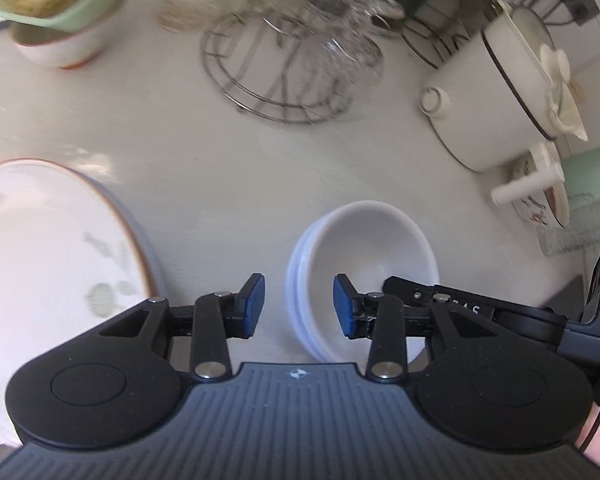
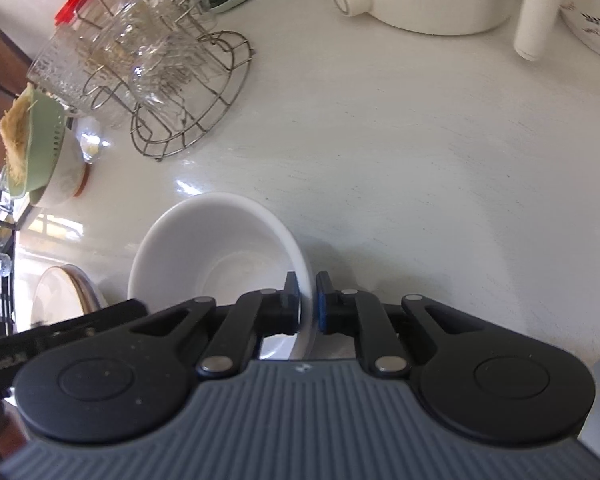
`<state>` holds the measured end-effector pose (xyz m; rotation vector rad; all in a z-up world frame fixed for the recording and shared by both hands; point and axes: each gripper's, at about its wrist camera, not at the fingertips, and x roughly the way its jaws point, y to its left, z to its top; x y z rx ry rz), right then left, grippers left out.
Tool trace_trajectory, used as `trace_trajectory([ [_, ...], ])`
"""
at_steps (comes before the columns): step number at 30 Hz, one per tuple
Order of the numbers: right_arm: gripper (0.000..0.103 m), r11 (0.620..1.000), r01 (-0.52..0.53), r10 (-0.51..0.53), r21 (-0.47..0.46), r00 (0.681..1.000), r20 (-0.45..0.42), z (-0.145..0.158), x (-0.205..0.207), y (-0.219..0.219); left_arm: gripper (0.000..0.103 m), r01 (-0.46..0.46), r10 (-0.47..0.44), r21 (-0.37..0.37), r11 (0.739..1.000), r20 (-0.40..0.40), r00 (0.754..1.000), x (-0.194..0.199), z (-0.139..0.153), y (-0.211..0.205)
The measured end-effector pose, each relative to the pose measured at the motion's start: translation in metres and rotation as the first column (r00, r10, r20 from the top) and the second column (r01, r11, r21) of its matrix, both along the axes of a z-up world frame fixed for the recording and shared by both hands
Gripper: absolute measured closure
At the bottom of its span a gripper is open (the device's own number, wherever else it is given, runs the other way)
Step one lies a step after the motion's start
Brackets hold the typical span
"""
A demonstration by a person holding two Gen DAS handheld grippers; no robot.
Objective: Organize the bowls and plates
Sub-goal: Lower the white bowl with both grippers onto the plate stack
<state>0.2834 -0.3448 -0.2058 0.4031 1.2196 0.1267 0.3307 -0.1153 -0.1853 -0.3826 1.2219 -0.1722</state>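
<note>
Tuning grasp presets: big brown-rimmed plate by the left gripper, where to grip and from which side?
Judgement: take the brown-rimmed plate by its rim, coming in low from its edge nearest the white bowls. It lies flat and shallow on the counter, apparently stacked on another plate, so only the thin raised edge fits between the pads. The left gripper is open beside it.

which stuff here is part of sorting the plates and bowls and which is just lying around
Part of the job:
- white bowl stack, rim pinched by the right tool
- plates with brown rim
- left tool, open

Just lying around:
- wire rack of glasses
- white pot
- green colander on a bowl
</note>
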Motion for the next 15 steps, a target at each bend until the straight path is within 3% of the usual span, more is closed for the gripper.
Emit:
trace_trajectory([
  [15,0.092,0.998,0.068,-0.068,-0.007,0.998,-0.012,0.001,-0.022,-0.012,0.062,0.113,-0.119,-0.052,0.992,-0.115,0.986,-0.002,-0.047,-0.032],
])
